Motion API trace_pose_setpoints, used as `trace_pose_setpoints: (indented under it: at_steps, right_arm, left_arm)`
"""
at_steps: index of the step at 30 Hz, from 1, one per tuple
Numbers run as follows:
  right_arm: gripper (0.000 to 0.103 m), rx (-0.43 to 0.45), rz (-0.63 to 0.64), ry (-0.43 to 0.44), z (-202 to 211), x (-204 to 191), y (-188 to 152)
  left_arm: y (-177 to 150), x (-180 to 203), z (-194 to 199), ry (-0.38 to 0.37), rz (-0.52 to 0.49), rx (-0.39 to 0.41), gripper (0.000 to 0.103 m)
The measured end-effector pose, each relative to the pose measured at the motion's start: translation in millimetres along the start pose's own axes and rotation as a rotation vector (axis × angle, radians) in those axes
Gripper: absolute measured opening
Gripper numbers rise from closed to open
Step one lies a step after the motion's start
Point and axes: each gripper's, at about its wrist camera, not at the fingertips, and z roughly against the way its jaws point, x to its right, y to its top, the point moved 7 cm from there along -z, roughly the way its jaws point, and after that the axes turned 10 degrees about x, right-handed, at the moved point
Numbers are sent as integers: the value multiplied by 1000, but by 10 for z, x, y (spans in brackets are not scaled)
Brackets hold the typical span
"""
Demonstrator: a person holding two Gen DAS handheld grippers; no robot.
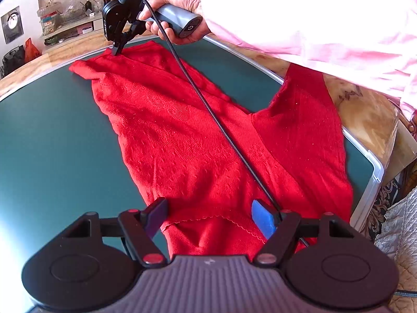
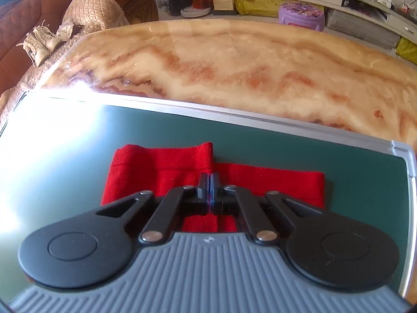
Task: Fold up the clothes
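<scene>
Left wrist view: a red knit garment lies spread along a dark green board, running from upper left of the frame to the bottom centre.
Left tongs: spread wide at the lower centre, hovering over the garment's near hem, nothing between the fingers.
Right tongs: at the upper left of the frame, held by a hand in a pink sleeve, tips pressed together on the garment's far edge.
Cable: a black cord crosses the fabric diagonally.
Right wrist view: the tongs sit pressed together at centre frame, pinching a raised fold of the red garment.
Counter: marbled orange-cream stone fills the upper half of the frame, beyond the board's silver rim.
</scene>
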Motion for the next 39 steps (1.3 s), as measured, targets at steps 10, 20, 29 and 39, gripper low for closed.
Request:
trace_pose_setpoints:
  at_steps: [10, 20, 29, 39]
  right_arm:
    - [2, 48, -61, -132, 428, 597, 167]
    - [2, -4, -151, -211, 160, 972, -110]
    - [18, 34, -195, -220, 322, 1053, -104]
    - [19, -116, 3, -8, 1222, 627, -869]
  left_arm:
    - [-8, 19, 8, 13, -19, 0, 77]
    - [-16, 44, 1, 14, -38, -1, 80]
    - [-16, 59, -20, 6, -30, 1, 81]
    - [-1, 29, -23, -2, -9, 12, 82]
